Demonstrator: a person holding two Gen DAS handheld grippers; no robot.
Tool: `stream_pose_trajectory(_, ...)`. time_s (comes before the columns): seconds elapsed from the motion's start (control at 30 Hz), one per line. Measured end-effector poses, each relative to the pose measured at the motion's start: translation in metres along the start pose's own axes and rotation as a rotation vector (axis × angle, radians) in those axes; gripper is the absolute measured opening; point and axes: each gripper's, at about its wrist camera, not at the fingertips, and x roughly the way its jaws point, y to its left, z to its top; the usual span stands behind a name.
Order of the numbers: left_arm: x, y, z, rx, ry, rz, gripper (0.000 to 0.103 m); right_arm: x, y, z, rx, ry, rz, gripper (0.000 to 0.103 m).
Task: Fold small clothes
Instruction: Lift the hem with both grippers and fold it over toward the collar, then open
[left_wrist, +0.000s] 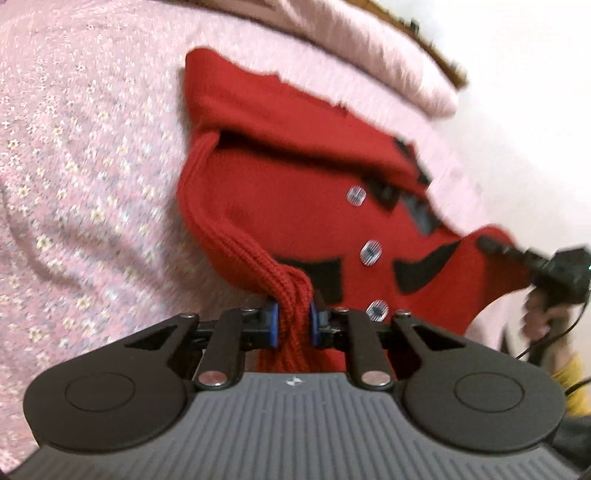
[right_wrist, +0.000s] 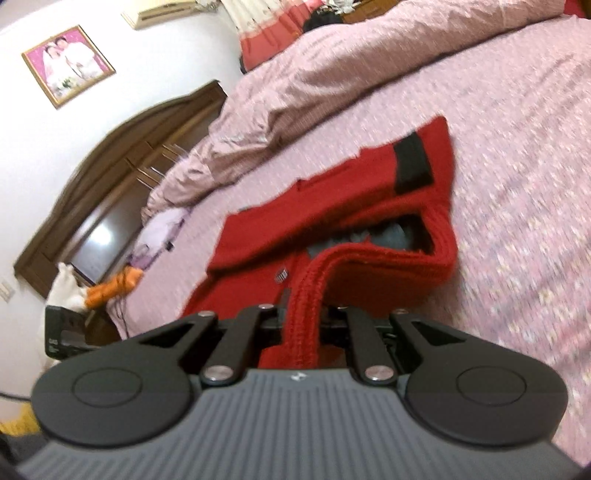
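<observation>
Red sweater (left_wrist: 303, 229) lies on pink bedspread (left_wrist: 92, 184), ribbed hem lifted. Left gripper (left_wrist: 293, 325) pinches bunched hem between blue pads. Right gripper (right_wrist: 304, 325) clamps hem too, at another spot.

your red cardigan (left_wrist: 295, 221) is matt ribbed knit with glossy striped buttons (left_wrist: 370, 252); the floral bedsheet (left_wrist: 92, 184) is soft cotton, the headboard (right_wrist: 122, 155) polished wood

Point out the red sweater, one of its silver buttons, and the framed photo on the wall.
red sweater (left_wrist: 295, 221): left wrist view, flat front panel.
silver button (left_wrist: 370, 252): left wrist view, centre of the middle button.
framed photo (right_wrist: 68, 65): right wrist view, middle of the picture.
</observation>
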Motion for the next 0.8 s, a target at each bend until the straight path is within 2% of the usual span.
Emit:
stream_pose_trajectory(0.13,-0.012,0.000,0.016,-0.066,-0.076,-0.061,0.018,0.000,0.000,0.016,0.022,-0.051,0.041,0.011)
stream_pose_trajectory(0.33,-0.017,-0.008,0.055,-0.155,-0.218,-0.103,0.018,0.008,-0.008,0.043,0.067,-0.130,0.071,0.011)
stream_pose_trajectory(0.47,-0.014,-0.016,0.092,-0.158,-0.279,-0.058,0.018,0.020,-0.017,0.064,0.107,-0.185,0.076,0.011)
stream_pose_trajectory(0.57,-0.010,-0.013,0.120,-0.199,-0.304,-0.038,0.018,0.031,-0.025,0.081,0.134,-0.211,0.077,0.010)
stream_pose_trajectory(0.8,0.042,-0.007,0.174,-0.182,-0.285,0.115,0.018,0.077,-0.050,0.114,0.180,-0.212,-0.001,0.010)
